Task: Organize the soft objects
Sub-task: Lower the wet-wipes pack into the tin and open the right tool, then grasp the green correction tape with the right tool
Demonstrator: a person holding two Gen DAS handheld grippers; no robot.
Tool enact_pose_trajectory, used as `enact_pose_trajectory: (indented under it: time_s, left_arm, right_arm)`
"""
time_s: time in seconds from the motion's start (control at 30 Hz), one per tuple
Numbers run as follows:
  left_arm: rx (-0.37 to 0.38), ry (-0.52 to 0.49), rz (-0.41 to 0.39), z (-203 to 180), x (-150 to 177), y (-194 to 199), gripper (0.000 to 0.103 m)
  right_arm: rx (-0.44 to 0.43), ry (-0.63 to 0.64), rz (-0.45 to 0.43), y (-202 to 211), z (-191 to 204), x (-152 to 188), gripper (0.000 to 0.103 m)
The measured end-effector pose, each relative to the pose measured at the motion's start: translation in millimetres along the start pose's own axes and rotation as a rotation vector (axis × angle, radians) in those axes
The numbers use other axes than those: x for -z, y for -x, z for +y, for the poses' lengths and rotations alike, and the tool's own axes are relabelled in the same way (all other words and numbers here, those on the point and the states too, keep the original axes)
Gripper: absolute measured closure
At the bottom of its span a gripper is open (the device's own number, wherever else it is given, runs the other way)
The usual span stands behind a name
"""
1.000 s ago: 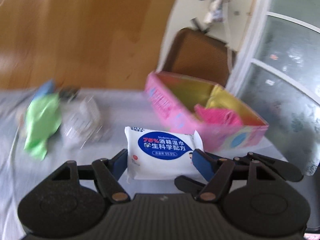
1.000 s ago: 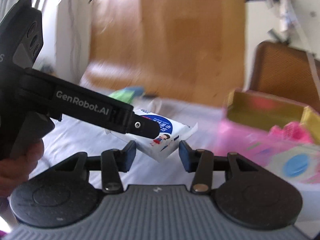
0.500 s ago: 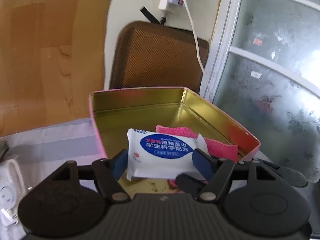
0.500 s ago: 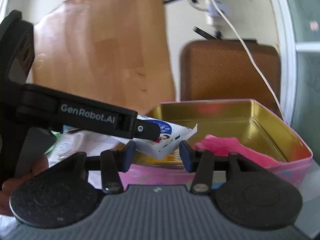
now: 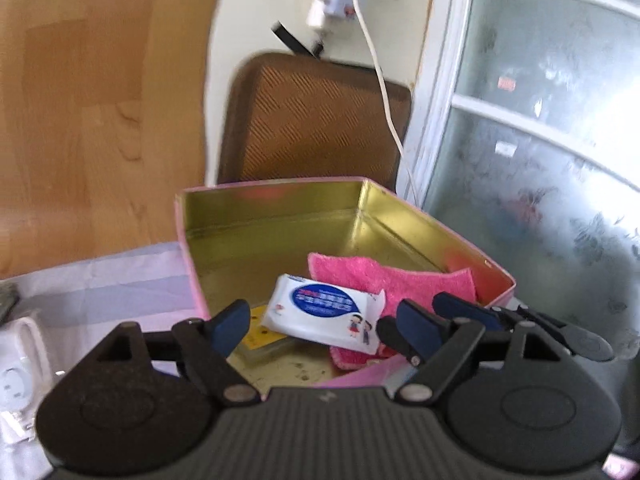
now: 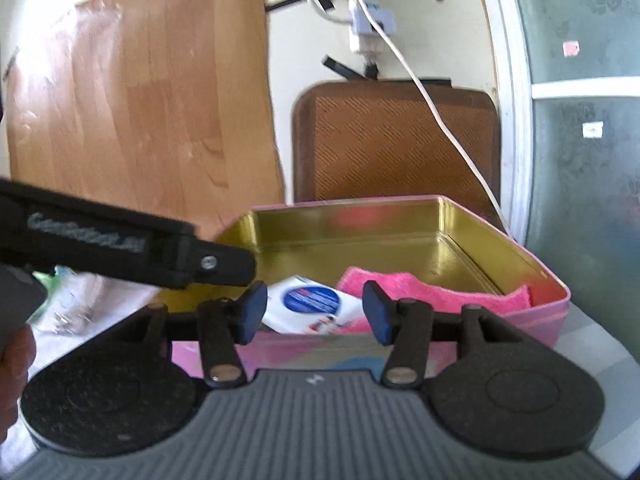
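Note:
A white wipes pack [image 5: 324, 316] with a blue label lies tilted inside the pink tin [image 5: 272, 188], which is gold inside. It rests partly on a pink cloth [image 5: 360, 276] and on a flat yellow item. My left gripper [image 5: 320, 320] hovers just above the pack; its jaws are opening and no pad touches the pack. My right gripper [image 6: 314, 304] stands at the tin's [image 6: 360, 200] near wall, its jaws opening with nothing pressed between them. Past its fingers show the pack [image 6: 312, 304], the cloth [image 6: 420, 288] and one left finger [image 6: 220, 264].
A brown mesh chair back [image 5: 316, 120] stands behind the tin, with a white cable [image 5: 384, 92] hanging over it. Frosted glass doors [image 5: 540, 160] are at the right. A white mug-like object [image 5: 16, 368] sits at the left on the cloth-covered table. A hand [image 6: 12, 356] holds the left gripper.
Both grippers swung from the table to over the tin. The left jaws spread and let go of the wipes pack, which now lies in the tin. The right jaws widened a little.

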State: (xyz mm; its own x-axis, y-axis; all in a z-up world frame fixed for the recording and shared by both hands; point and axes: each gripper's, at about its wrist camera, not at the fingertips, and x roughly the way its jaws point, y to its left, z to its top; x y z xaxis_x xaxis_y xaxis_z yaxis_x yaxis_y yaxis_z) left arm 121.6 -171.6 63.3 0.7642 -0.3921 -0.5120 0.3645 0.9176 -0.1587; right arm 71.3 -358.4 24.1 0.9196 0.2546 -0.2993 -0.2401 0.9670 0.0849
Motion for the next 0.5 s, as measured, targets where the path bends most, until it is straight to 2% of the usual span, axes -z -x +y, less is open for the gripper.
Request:
enact_pose_trajectory:
  time_s: [0.17, 0.23, 0.37, 0.5]
  left_arm:
    - [-0.030, 0.069, -0.067, 41.6, 16.6, 50.9, 0.020]
    - [-0.074, 0.113, -0.093, 68.6, 33.1, 74.4, 0.018]
    - [-0.252, 0.223, -0.117, 133.6, 76.8, 116.5, 0.018]
    - [-0.458, 0.316, -0.114, 195.4, 107.0, 136.8, 0.018]
  right_arm:
    - [-0.072, 0.060, -0.048, 10.9, 34.9, -9.0, 0.047]
    - [-0.130, 0.085, -0.053, 11.3, 53.3, -11.6, 0.047]
    - [-0.272, 0.141, -0.001, -1.7, 95.8, -9.0, 0.048]
    - [-0.391, 0.154, 0.096, -37.7, 142.4, -8.0, 0.048]
